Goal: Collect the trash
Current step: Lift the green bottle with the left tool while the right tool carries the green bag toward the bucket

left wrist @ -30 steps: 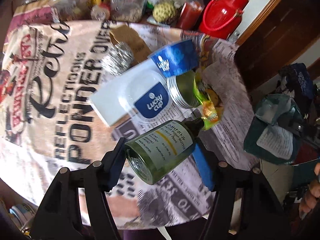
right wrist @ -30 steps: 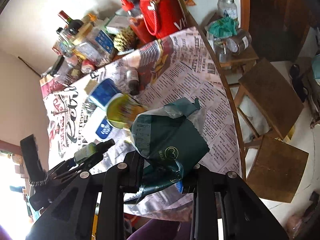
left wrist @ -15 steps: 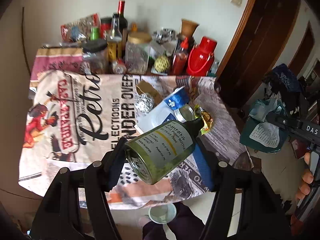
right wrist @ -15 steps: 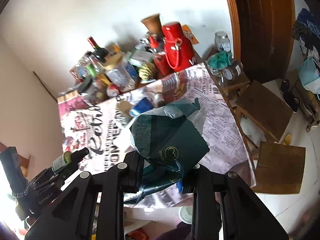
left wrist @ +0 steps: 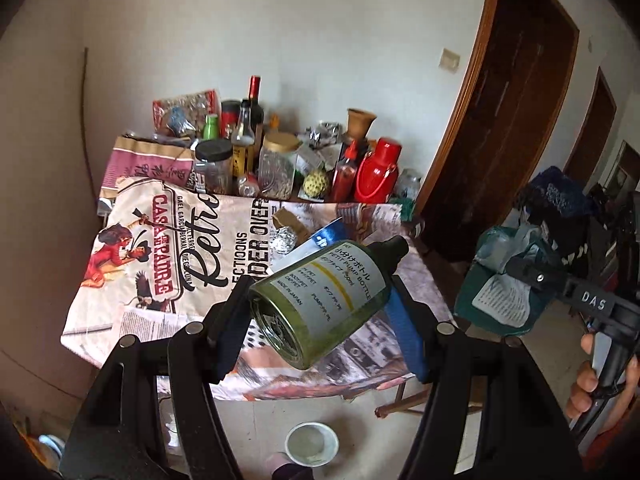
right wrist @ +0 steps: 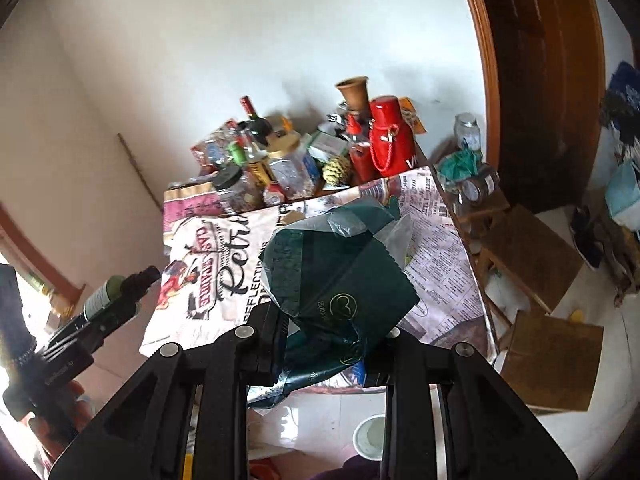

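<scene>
The left hand-held gripper [left wrist: 320, 304] was clamped on a green bottle [left wrist: 324, 296], its long axis slanting up to the right, cap foremost. The right hand-held gripper [right wrist: 332, 344] pinched a dark green bag [right wrist: 340, 280]. A white cup [left wrist: 312, 442] sat on the floor below both, seemingly nearer the left one.

Green clear-plastic pump bottle [left wrist: 320, 300] w/ black cap, white label w/ yellow stripe. Crumpled dark-green foil bag [right wrist: 340, 292] carries a gold emblem. Cream printed tablecloth [left wrist: 160, 264] has red & black lettering; red plastic jug [left wrist: 378, 172] behind.
</scene>
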